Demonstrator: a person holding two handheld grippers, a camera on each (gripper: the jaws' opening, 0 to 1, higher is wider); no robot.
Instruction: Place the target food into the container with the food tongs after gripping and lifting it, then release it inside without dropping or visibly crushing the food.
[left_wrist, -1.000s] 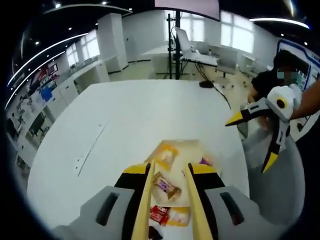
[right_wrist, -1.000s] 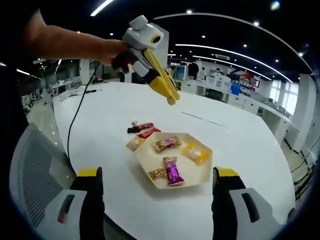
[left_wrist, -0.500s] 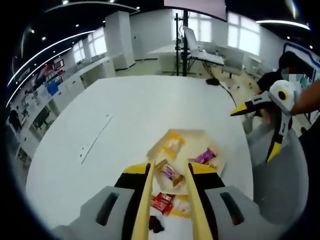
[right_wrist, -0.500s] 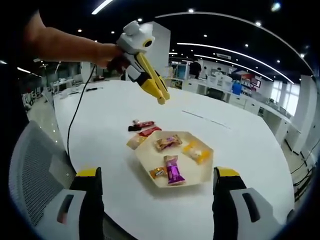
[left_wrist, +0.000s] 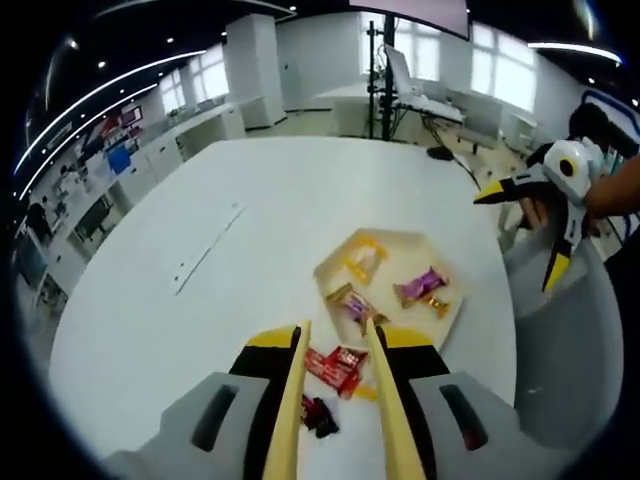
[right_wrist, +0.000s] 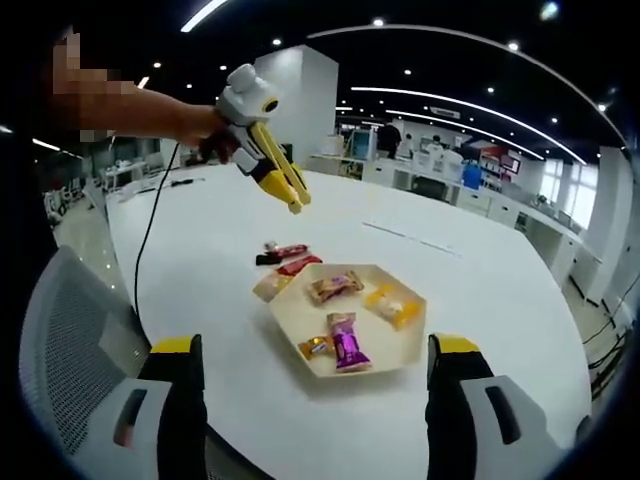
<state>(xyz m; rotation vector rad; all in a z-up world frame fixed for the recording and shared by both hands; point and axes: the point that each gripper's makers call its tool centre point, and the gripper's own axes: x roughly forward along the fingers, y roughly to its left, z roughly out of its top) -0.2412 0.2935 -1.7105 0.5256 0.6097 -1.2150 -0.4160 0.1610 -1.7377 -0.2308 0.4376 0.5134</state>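
Note:
A cream hexagonal tray (right_wrist: 400, 350) sits on the white table and holds a brown-wrapped candy (right_wrist: 335, 286), a yellow one (right_wrist: 392, 305), a purple one (right_wrist: 347, 342) and a small orange one (right_wrist: 313, 347). Beside its far-left edge lie red candies (right_wrist: 298, 264), a dark-ended one (right_wrist: 283, 249) and a pale yellow one (right_wrist: 270, 285). My left gripper (right_wrist: 297, 205), with long yellow tongs, hovers above and beyond these loose candies, narrowly open and holding nothing. In the left gripper view its tongs (left_wrist: 335, 325) frame the red candies (left_wrist: 335, 368); the tray (left_wrist: 455, 320) lies just ahead. My right gripper (right_wrist: 315, 345) stands wide open, off the table's near edge.
A grey mesh chair (right_wrist: 70, 330) stands by the table's near edge, under my right gripper (left_wrist: 515, 240). A black cable (right_wrist: 160, 215) trails across the table's left side. The white table (left_wrist: 200, 300) spreads wide and bare beyond the tray. Desks and shelving fill the room behind.
My left gripper has drawn back from over the tray, so its tongs now sit above the loose candies. The right gripper has stayed still and wide open.

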